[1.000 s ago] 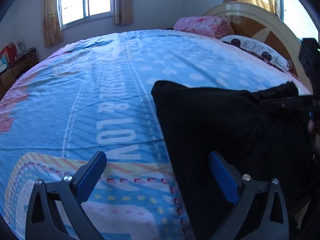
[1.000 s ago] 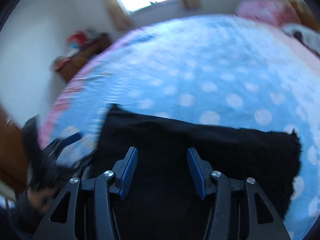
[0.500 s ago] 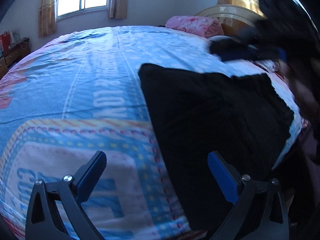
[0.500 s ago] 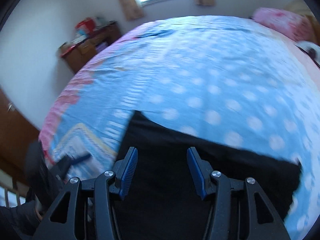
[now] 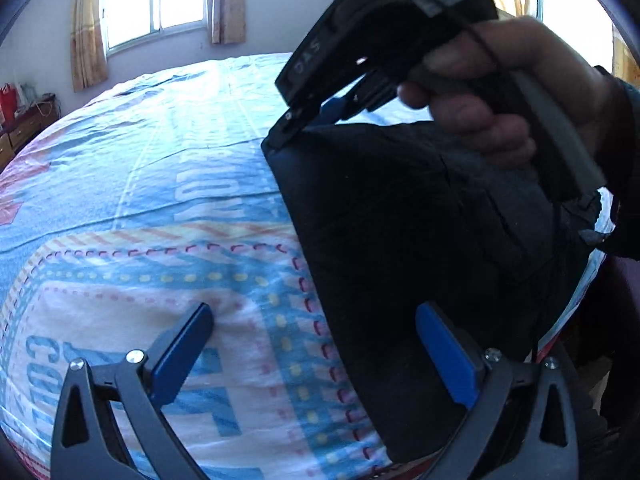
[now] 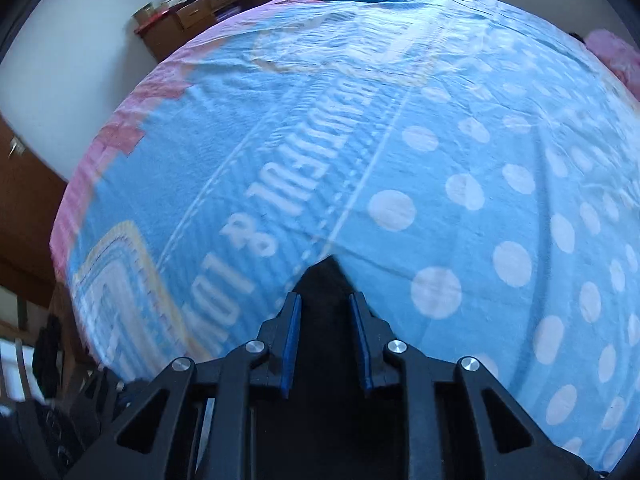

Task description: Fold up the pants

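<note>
Your pants (image 5: pixel 400 240) are soft black cloth, dull with no shine, and they lie on the bed sheet (image 5: pixel 160 184). The bed sheet is thin printed cloth, a little wrinkled, matt all over. Your left gripper (image 5: pixel 314 354) has hard black plastic arms, smooth and a bit shiny, with small bright metal screws. Its pads (image 5: pixel 446 354) look like smooth blue rubbery plastic. Your right gripper (image 6: pixel 326 334) is made the same way, black plastic with silver metal screws. Past the bed sheet, the curtains (image 5: pixel 86 28) are thin cloth and the cabinet (image 6: pixel 200 16) is brown wood.
</note>
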{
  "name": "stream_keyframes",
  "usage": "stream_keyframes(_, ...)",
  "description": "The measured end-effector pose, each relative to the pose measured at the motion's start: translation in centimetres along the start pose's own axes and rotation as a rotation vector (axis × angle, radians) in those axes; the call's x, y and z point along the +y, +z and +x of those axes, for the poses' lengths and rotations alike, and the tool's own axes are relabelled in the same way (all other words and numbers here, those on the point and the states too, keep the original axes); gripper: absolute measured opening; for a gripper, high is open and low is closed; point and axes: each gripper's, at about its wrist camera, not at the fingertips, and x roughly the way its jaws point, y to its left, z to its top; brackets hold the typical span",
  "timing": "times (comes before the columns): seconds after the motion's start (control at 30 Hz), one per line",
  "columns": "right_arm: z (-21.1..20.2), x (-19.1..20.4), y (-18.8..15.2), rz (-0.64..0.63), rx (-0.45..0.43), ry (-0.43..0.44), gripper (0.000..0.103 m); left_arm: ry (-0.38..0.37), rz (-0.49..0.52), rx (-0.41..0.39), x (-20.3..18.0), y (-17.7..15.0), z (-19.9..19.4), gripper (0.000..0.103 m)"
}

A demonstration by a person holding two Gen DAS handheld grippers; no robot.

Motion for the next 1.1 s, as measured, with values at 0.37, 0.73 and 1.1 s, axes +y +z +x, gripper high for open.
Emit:
stream_keyframes(0.37,-8.4,-1.2,-5.2,0.098,-0.202,-0.022,0.049,-0.014,-0.006,0.016,0.6,0.7,0.1,0.103)
stream_keyframes(0.73,-9.6,-0.2,-19.3,0.094,-0.204,-0.198,0.053,-0.005,-0.005,0.015,0.5,0.4,0.1,0.103)
stream_keyframes(1.1,-9.1,0.5,-21.1,0.037,-0.283,-0.258,0.061,0.039,-0.023,0.002,0.4,1.5,-0.8,0.103)
